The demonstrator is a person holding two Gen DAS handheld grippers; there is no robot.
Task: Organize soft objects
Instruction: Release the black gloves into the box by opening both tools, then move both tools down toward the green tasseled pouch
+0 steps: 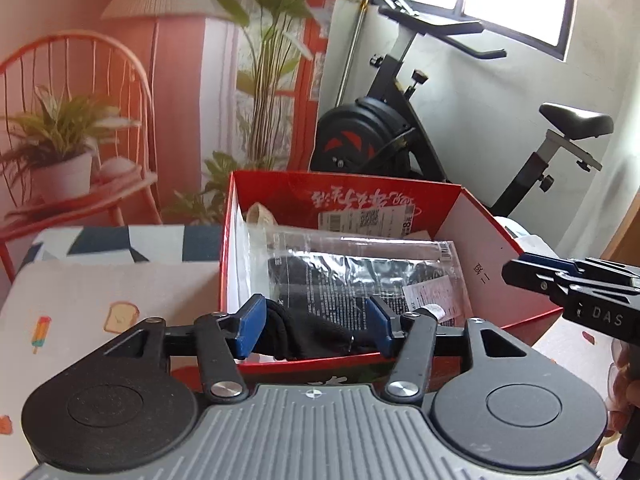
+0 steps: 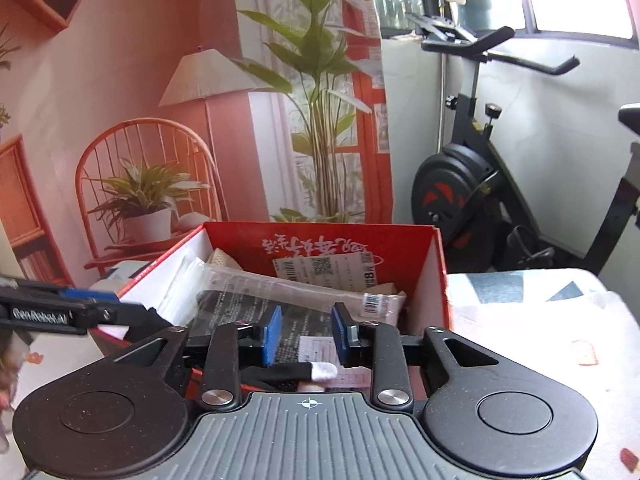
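A red cardboard box (image 1: 496, 280) stands open on the table and holds several clear plastic packets (image 1: 360, 268) of dark fabric. My left gripper (image 1: 316, 326) hangs over the box's near edge with its blue pads apart. A black sock with a white toe (image 1: 316, 336) lies between them, and I cannot tell if they press on it. My right gripper (image 2: 306, 334) is open and empty over the same box (image 2: 436, 280). The sock's white tip (image 2: 324, 370) shows below its jaws. The left gripper also shows at the left edge of the right wrist view (image 2: 92, 300).
The table wears a cloth (image 1: 100, 300) printed with toast and ice lollies. An exercise bike (image 1: 400, 132) stands behind the box by the window. A wall mural of a chair, plants and a lamp (image 2: 160, 160) fills the back.
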